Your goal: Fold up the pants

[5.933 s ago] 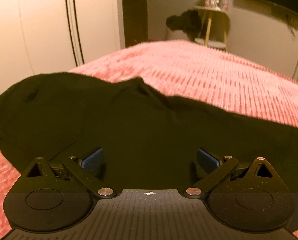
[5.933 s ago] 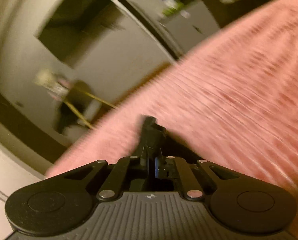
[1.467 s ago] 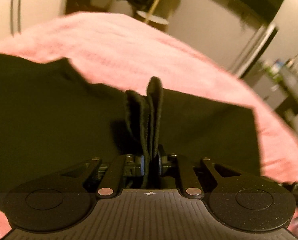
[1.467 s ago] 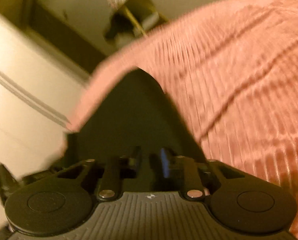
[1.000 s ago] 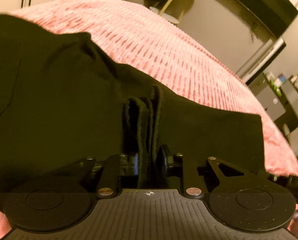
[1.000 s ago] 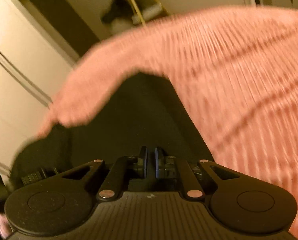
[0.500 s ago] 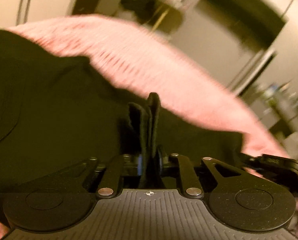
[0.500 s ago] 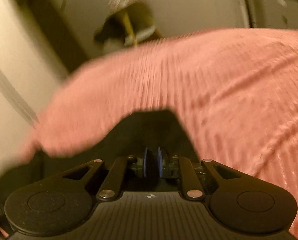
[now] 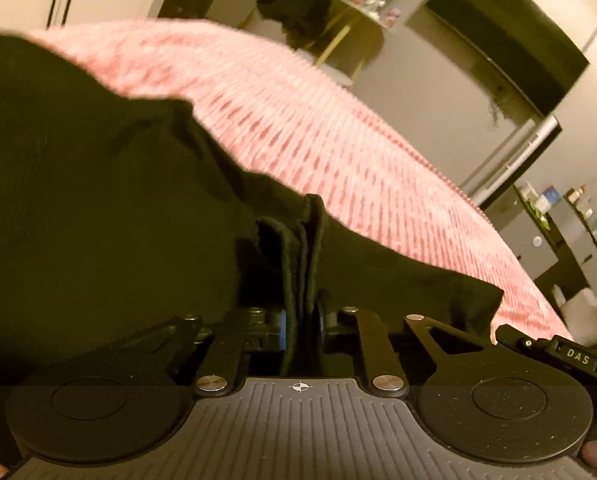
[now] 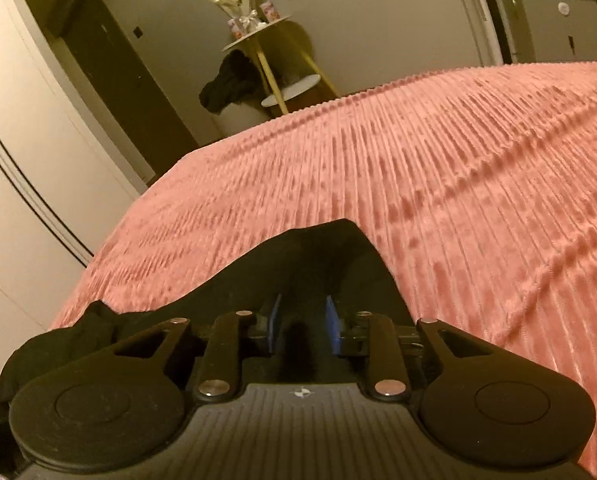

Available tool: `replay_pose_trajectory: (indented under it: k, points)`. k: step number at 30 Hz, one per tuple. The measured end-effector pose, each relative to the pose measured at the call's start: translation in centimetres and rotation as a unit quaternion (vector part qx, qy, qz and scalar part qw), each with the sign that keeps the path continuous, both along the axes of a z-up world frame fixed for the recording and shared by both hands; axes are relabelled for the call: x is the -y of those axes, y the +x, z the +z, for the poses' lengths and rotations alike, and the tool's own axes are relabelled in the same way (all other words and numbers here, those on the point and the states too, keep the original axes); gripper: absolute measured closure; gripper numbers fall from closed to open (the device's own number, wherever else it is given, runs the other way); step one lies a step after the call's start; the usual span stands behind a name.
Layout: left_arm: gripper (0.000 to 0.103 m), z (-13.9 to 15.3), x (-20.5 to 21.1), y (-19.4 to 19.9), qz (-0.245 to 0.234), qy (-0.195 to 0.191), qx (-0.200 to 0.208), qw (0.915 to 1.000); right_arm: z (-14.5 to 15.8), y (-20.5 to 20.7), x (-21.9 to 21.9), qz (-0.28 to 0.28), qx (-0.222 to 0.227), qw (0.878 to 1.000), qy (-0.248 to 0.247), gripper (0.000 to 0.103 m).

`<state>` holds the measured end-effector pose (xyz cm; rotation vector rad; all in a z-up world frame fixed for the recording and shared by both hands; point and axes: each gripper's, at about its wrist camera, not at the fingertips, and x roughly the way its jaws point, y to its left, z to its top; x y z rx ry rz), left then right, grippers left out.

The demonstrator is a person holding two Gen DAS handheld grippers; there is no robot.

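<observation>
Presently, the black pants [image 9: 98, 208] lie spread on a pink ribbed bedspread [image 9: 338, 140], filling the left and lower part of the left wrist view. The left gripper [image 9: 300, 316] is clamped tight on a bunched stack of fabric layers: several folded edges stand upright between its fingers and rise just ahead of the tips. From that pinch the cloth runs right to a squared corner, which sits on the bedspread near the right of the frame. Just past that corner a black device marked "DAS" enters at the edge.

In the right wrist view the right gripper [image 10: 302, 328] has its jaws parted to a moderate gap, blue pads [image 10: 331, 328] exposed, with nothing pressed between them. It hovers over the pants [image 10: 318, 264]; whether the tips touch the cloth cannot be told. The fabric ends in a peaked edge just ahead of the fingers, and a rumpled lump of it lies at lower left.

No containers lie on the bed. Beyond its far edge stands a round side table [image 10: 258, 36] with small items on top and a dark garment [image 10: 226, 84] draped beside it.

Ahead and to the right of the right gripper, the bedspread [image 10: 458, 180] extends bare to the far edge. A pale wardrobe [image 10: 14, 160] bounds the left side.
</observation>
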<state>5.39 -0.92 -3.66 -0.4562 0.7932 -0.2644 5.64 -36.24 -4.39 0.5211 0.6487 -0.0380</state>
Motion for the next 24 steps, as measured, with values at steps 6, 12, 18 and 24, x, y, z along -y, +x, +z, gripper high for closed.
replay_pose_trajectory:
  k: [6, 12, 18, 24]
  points:
    - [0.088, 3.8, -2.0, -2.3, 0.035, 0.003, 0.078, 0.9963, 0.7, -1.3, -0.5, 0.008, 0.013, 1.0, 0.004, 0.07]
    - [0.054, 2.9, -3.9, -1.6, 0.088, 0.057, 0.014, 0.9944, 0.6, -1.3, -1.0, 0.013, 0.006, 1.0, -0.01, 0.061]
    - [0.054, 1.4, -3.8, -0.4, 0.096, 0.07, -0.033, 0.9924, 0.5, -1.3, -1.6, 0.03, 0.004, 0.999, -0.017, 0.07]
    - [0.054, 0.9, -3.2, -0.1, 0.089, 0.093, -0.038, 0.991, -0.8, 0.0, -2.1, 0.046, -0.048, 0.997, -0.026, 0.081]
